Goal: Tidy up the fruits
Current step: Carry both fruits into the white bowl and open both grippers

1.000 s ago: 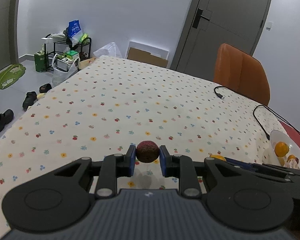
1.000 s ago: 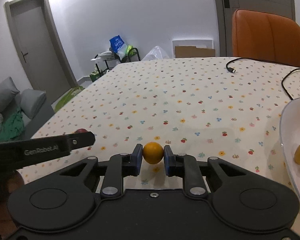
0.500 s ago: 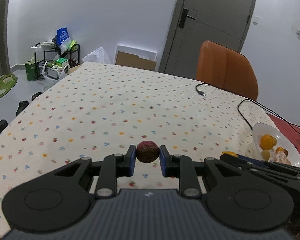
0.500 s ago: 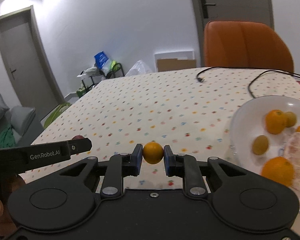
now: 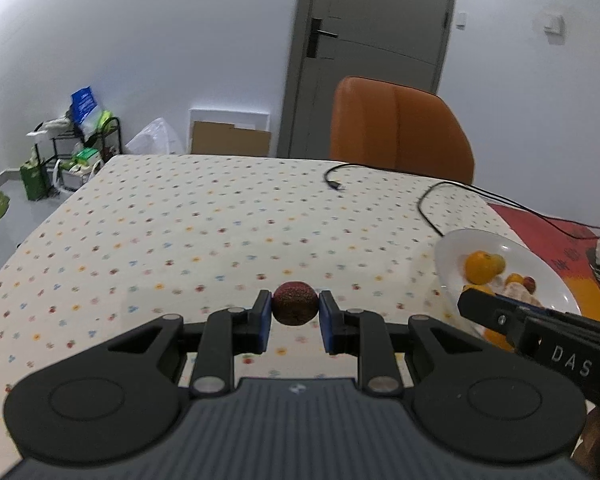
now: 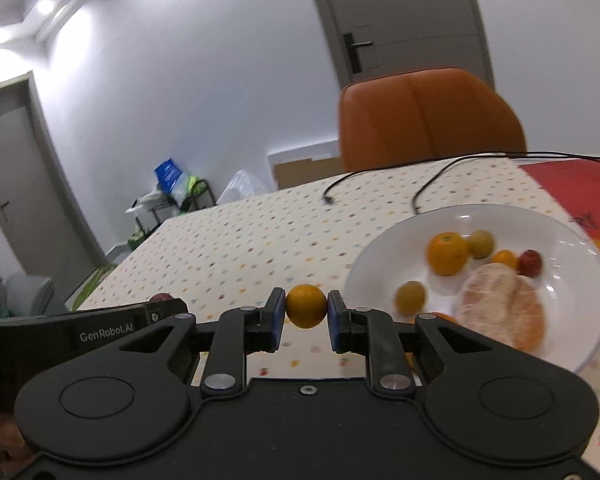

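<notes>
gripping dark red fruit (image 5: 294,309) left, orange (image 6: 306,311) right (hand-held grippers), plate (image 6: 384,256) now nearer

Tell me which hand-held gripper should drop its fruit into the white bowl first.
Right, probably. The right hand-held gripper holds its orange fruit beside the white bowl; the left's dark red fruit sits farther away.

I swing both my grippers right; the white plate (image 6: 580,248) of fruit now looms nearer, fuller in view.

home dining room | floral-cloth table (image 5: 204,216) | orange chair (image 5: 400,128) | doors | cluttered rack (image 5: 80,140)
</notes>
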`<action>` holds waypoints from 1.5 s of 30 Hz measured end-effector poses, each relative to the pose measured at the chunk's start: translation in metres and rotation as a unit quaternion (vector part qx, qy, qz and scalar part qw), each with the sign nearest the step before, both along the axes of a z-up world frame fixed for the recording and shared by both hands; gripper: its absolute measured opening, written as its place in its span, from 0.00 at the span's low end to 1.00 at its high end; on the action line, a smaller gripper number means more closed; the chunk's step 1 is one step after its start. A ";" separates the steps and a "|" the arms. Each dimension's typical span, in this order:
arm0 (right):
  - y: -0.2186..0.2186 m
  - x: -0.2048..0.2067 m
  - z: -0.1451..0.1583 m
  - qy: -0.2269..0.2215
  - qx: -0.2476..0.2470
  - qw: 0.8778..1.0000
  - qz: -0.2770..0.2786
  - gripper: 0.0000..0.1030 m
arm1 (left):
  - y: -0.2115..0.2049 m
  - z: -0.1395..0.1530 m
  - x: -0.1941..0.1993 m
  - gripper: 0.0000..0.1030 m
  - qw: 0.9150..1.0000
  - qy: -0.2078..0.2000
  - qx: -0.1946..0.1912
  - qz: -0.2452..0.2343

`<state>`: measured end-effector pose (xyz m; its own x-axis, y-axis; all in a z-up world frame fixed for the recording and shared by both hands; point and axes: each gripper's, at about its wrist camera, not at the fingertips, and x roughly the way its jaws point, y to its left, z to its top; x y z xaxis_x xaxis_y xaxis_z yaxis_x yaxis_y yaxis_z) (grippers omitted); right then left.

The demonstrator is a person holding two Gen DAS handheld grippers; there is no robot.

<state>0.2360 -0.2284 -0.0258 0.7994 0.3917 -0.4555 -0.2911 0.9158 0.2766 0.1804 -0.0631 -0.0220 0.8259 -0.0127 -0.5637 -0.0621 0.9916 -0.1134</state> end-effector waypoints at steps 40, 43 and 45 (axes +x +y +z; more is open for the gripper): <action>-0.130 -0.007 -0.011 -0.002 0.020 0.993 -0.120 0.20 | -0.117 0.001 0.036 0.24 0.995 -0.005 0.022 -0.096; -0.133 -0.005 -0.012 0.000 0.020 0.992 -0.123 0.20 | -0.115 0.001 0.037 0.27 0.995 -0.002 0.022 -0.092; -0.135 -0.003 -0.014 0.002 0.021 0.992 -0.125 0.20 | -0.111 0.001 0.037 0.27 0.996 0.001 0.020 -0.086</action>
<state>0.2331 -0.3634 -0.0397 0.8724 0.1998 -0.4460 -0.0550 0.9470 0.3165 0.2176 -0.1743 -0.0213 0.8122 -0.1307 -0.5686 0.1085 0.9914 -0.0728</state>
